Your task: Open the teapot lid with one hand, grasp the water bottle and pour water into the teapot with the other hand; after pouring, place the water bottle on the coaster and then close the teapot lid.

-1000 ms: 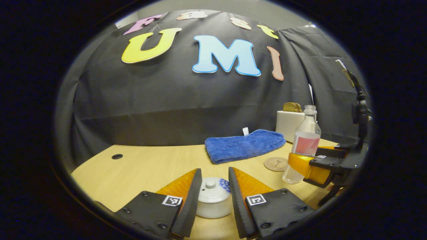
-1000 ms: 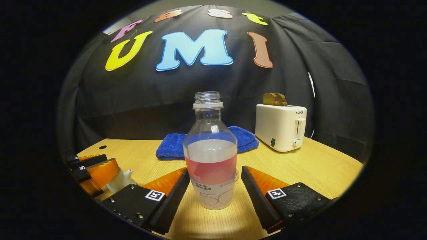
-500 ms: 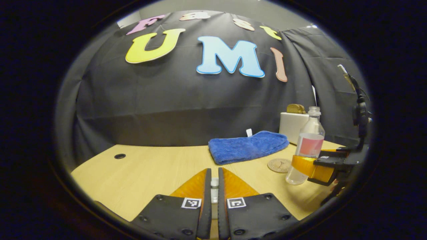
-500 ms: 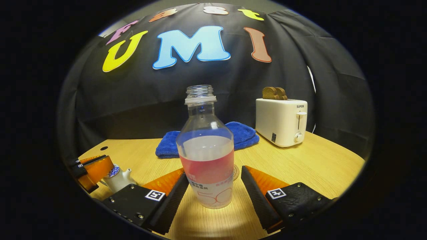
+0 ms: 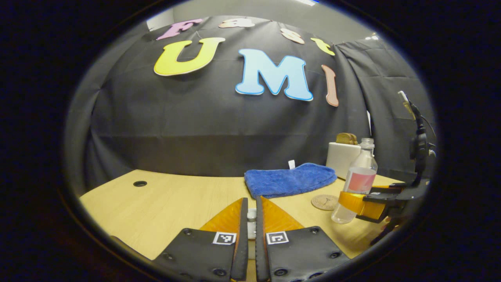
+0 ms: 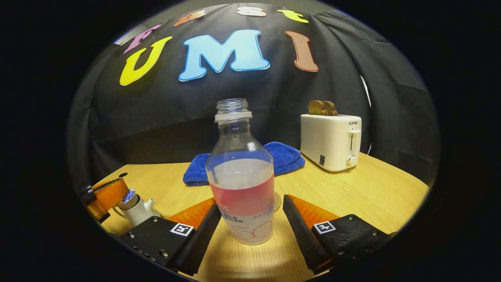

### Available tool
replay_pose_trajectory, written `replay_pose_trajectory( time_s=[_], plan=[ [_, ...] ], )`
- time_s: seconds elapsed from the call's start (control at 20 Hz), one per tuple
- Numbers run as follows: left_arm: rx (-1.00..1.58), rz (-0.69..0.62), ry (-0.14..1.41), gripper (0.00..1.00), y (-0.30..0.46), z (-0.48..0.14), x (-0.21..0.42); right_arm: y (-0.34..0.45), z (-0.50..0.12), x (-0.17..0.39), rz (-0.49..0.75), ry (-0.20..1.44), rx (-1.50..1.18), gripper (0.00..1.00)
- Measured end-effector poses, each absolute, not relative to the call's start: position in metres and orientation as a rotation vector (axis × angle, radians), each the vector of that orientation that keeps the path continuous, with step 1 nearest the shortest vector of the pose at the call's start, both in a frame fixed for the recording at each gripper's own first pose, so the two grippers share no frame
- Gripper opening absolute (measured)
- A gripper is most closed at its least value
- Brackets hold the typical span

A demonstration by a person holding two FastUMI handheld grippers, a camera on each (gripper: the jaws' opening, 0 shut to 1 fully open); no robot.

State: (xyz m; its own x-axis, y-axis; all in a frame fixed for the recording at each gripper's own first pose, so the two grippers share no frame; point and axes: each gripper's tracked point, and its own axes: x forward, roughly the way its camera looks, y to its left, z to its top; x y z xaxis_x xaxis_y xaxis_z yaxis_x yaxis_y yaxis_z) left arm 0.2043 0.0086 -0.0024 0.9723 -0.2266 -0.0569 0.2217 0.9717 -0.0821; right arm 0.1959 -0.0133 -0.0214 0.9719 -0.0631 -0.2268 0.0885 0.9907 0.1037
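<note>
left gripper (image 5: 251, 223) fingers nipped on teapot lid (image 5: 251, 214) knob, small and slippery | right gripper (image 6: 250, 219) fingers wide astride water bottle (image 6: 240, 188), mid-surface; half-full, thin-walled: grip the labelled waist | teapot (image 6: 137, 207) near left edge

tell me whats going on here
A person works two handheld grippers at a wooden table. The left gripper is shut on the teapot lid, held at the teapot. The right gripper is open around the uncapped water bottle, not gripping yet. The coaster waits nearby.
</note>
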Motion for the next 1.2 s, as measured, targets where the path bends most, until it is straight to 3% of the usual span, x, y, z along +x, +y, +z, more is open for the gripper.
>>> replay_pose_trajectory(
  time_s=[0.35,0.9,1.2],
  plan=[
    [-0.085,-0.178,-0.004,0.14,0.032,0.021,0.198,-0.013,-0.022,0.195,-0.08,0.222,0.092,0.96],
    [-0.042,-0.059,0.016,0.14,0.116,-0.002,0.193,-0.008,-0.02,0.191,-0.084,0.216,0.025,0.96],
    [-0.06,-0.064,0.021,0.14,0.118,-0.007,0.196,-0.008,-0.02,0.191,-0.084,0.214,0.022,0.96]
  ],
)
